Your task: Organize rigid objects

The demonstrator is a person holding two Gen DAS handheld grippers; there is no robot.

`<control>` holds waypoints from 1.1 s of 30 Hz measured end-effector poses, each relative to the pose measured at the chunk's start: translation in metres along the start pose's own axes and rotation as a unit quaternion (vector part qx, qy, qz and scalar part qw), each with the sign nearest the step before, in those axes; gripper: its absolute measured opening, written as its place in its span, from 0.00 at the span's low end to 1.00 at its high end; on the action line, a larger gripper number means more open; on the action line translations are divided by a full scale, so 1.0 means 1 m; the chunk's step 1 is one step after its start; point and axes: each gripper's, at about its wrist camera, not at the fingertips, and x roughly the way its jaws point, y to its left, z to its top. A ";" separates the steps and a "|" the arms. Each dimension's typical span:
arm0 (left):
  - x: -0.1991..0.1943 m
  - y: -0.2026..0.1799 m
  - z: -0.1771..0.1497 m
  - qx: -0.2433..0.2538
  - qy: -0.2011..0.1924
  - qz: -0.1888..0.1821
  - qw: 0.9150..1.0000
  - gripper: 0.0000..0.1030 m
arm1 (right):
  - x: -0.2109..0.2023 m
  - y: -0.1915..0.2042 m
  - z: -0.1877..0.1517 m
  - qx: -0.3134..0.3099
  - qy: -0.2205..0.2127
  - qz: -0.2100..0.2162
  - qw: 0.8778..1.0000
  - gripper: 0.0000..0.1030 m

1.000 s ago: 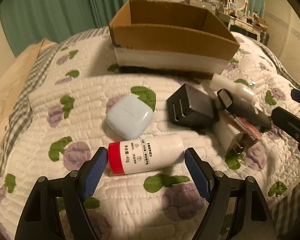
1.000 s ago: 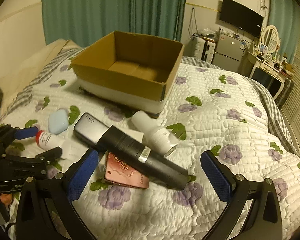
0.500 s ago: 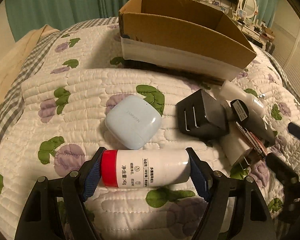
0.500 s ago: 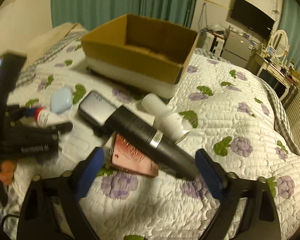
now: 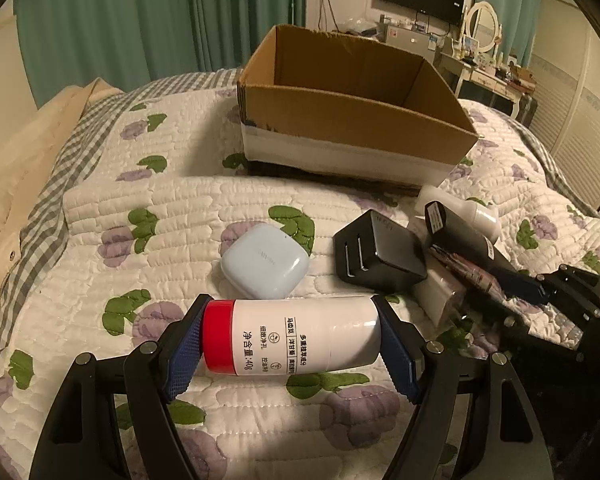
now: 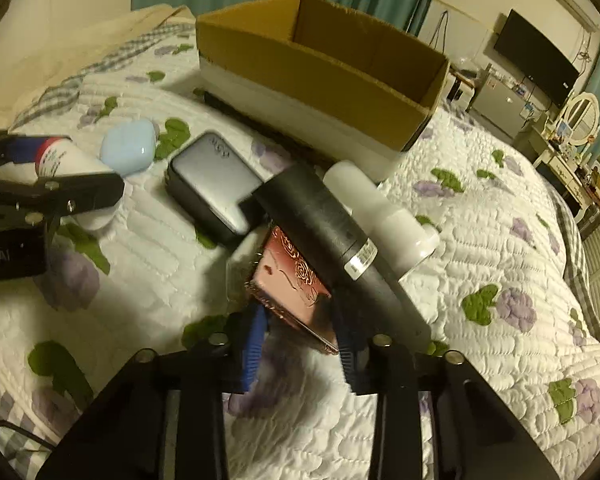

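The left tongs [image 5: 290,342] clench the red-capped bottle [image 5: 292,338] end to end above the bed; the right tongs [image 6: 300,344] pinch the pink case [image 6: 296,288]. Next, probably carry both to the cardboard box [image 5: 352,120].

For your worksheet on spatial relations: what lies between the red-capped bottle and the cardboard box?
In the left wrist view, the light blue case and bare quilt separate bottle from box.
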 end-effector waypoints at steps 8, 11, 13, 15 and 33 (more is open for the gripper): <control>-0.029 -0.004 0.013 -0.002 -0.035 -0.011 0.999 0.76 | -0.035 -0.005 0.015 0.023 -0.046 0.039 0.998 0.09; -0.043 -0.006 0.022 -0.003 -0.054 -0.014 0.998 0.76 | -0.050 -0.003 0.019 0.027 -0.063 0.043 0.997 0.09; -0.053 -0.007 0.031 -0.005 -0.066 -0.016 0.998 0.76 | -0.064 -0.008 0.026 0.039 -0.079 0.056 0.995 0.09; -0.062 -0.008 0.043 -0.003 -0.080 -0.017 0.997 0.76 | -0.076 -0.013 0.035 0.048 -0.093 0.061 0.993 0.09; 0.007 -0.023 0.163 0.034 -0.114 -0.002 0.993 0.76 | -0.022 -0.098 0.158 0.107 -0.122 0.044 0.986 0.09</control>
